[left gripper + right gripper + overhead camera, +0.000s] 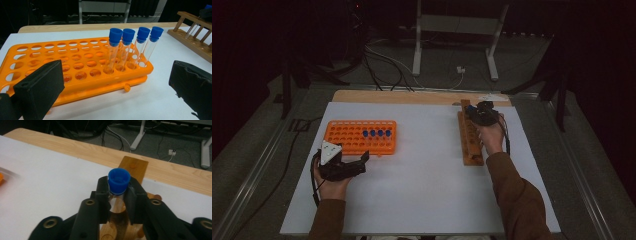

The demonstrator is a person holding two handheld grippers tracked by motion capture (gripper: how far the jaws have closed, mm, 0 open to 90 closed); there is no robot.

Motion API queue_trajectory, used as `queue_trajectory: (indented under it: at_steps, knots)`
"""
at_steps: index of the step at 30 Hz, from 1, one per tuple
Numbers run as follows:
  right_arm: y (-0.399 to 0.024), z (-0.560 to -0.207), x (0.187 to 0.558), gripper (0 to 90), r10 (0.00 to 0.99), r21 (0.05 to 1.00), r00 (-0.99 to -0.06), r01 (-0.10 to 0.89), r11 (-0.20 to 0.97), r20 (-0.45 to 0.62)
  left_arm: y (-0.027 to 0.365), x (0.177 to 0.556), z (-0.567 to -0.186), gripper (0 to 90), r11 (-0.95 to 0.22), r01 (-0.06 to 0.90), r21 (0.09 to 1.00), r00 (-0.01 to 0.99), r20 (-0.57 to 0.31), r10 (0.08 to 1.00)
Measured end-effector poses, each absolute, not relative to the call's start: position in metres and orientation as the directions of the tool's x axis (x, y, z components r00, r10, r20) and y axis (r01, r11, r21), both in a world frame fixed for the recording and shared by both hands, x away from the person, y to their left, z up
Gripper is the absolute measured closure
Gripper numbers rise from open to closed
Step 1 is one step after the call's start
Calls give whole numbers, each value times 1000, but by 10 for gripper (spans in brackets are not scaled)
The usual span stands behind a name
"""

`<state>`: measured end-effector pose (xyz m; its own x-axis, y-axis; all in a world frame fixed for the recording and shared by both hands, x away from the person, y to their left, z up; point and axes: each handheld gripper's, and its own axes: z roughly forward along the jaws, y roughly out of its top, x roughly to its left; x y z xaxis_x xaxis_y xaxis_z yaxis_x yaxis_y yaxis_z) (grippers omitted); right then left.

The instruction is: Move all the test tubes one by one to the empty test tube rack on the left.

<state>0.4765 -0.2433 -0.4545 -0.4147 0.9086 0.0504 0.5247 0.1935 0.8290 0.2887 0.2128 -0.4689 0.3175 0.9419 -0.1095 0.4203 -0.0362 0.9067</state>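
Observation:
My right gripper point(118, 193) is shut on a clear test tube with a blue cap point(119, 180). It grips the tube just under the cap, at the far end of the wooden rack point(133, 166). From above, that gripper point(475, 114) sits over the wooden rack point(470, 140) at the table's right. An orange plastic rack point(347, 137) on the left holds several blue-capped tubes point(377, 133) in a row. My left gripper point(362, 161) rests open just in front of it, nothing between its fingers. Its own camera looks past the wide-apart jaws at the orange rack point(50, 53) and the tubes point(130, 47).
A white sheet point(422, 175) covers the table, with a strip of bare wood point(402, 96) along the far edge. Cables point(382, 65) and a metal stand point(457, 30) lie on the floor beyond. The wooden rack point(195, 43) shows far right in the left gripper view.

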Motion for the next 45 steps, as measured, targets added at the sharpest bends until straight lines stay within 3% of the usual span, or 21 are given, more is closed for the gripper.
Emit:
queue_trajectory:
  at_steps: [23,45]
  knots:
    - [-242,-445,464,774,915,853,-403,480,206,6,210,292,-471,7,-26,433,901,330,-132,935]
    - [-253,-396,423,775,890,923,-452,312,224,-63,202,291,-461,14,-51,409,911,355,-107,929]
